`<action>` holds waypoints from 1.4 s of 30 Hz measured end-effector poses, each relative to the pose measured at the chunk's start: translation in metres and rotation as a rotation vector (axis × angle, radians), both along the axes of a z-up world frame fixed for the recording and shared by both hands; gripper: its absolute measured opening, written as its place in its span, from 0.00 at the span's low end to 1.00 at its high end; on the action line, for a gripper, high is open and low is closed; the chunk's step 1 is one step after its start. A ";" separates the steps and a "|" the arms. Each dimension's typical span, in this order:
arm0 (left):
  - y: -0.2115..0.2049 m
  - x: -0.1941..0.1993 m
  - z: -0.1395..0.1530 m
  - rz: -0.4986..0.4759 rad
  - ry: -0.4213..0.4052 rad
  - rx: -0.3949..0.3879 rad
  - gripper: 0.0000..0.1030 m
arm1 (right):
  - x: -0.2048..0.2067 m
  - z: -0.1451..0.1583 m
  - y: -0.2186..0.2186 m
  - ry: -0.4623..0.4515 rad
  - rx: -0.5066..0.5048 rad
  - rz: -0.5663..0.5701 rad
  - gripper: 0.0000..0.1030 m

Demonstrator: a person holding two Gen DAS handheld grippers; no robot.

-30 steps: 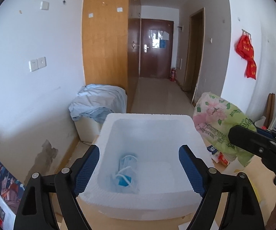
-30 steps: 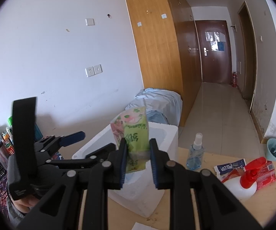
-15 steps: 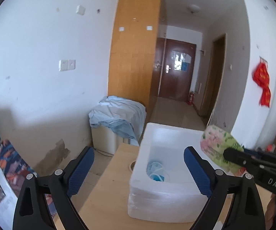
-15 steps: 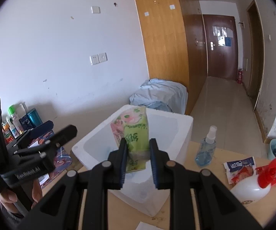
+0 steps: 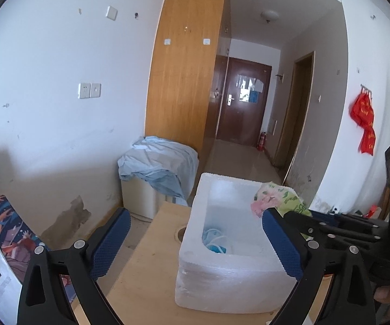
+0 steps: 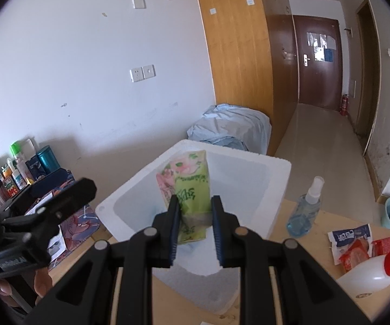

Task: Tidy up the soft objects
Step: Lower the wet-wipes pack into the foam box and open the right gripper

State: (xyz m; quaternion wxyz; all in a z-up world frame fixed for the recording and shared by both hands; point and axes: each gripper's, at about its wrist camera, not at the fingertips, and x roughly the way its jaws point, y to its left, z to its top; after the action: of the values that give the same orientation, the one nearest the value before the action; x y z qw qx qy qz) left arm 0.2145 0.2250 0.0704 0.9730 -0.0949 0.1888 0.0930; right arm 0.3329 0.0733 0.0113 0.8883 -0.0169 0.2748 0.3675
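Note:
A white foam box [image 5: 238, 273] stands on the wooden table [image 5: 140, 270]; it also shows in the right wrist view [image 6: 276, 187]. A blue face mask [image 5: 216, 242] lies inside it. My right gripper [image 6: 195, 224] is shut on a green and pink tissue pack [image 6: 189, 187] and holds it over the box's open top. The pack [image 5: 278, 199] shows at the box's right rim in the left wrist view. My left gripper [image 5: 195, 241] is open and empty, held to the left of the box.
On the table right of the box stand a clear spray bottle [image 6: 307, 208], a white spray bottle with a red trigger [image 6: 376, 268] and small red and white packets [image 6: 353, 241]. A blue sheet over a cabinet [image 5: 159, 168] stands behind. Bottles and cans [image 6: 24, 165] stand at the far left.
My left gripper has drawn back and to the left, away from the box. My right gripper has carried the tissue pack over the box's open top.

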 end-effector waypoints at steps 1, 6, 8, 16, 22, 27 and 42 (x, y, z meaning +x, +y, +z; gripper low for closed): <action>0.000 0.000 0.000 -0.001 0.001 -0.004 0.95 | 0.001 -0.001 0.000 0.004 -0.001 -0.003 0.30; -0.001 0.003 0.000 0.004 0.016 0.012 0.95 | 0.000 0.004 -0.003 -0.005 0.003 -0.018 0.50; 0.000 0.003 0.000 0.000 0.017 0.001 0.95 | -0.002 0.005 -0.003 -0.010 0.003 -0.028 0.55; 0.001 0.004 0.000 0.000 0.024 -0.005 0.95 | -0.002 0.008 -0.005 -0.009 0.014 -0.043 0.63; -0.001 0.002 0.003 -0.008 0.017 0.001 0.95 | -0.005 0.012 -0.008 -0.021 0.024 -0.044 0.63; -0.007 0.000 0.004 -0.025 0.015 0.008 0.95 | -0.010 0.014 -0.017 -0.026 0.039 -0.057 0.63; -0.055 -0.045 0.030 -0.106 -0.019 0.082 0.95 | -0.052 0.037 -0.071 -0.076 0.071 -0.124 0.63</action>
State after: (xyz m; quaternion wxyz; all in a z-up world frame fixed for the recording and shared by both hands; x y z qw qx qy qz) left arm 0.1699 0.1696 0.0999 0.9814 -0.0457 0.1801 0.0483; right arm 0.2812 0.0021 0.0487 0.9192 0.0178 0.2280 0.3205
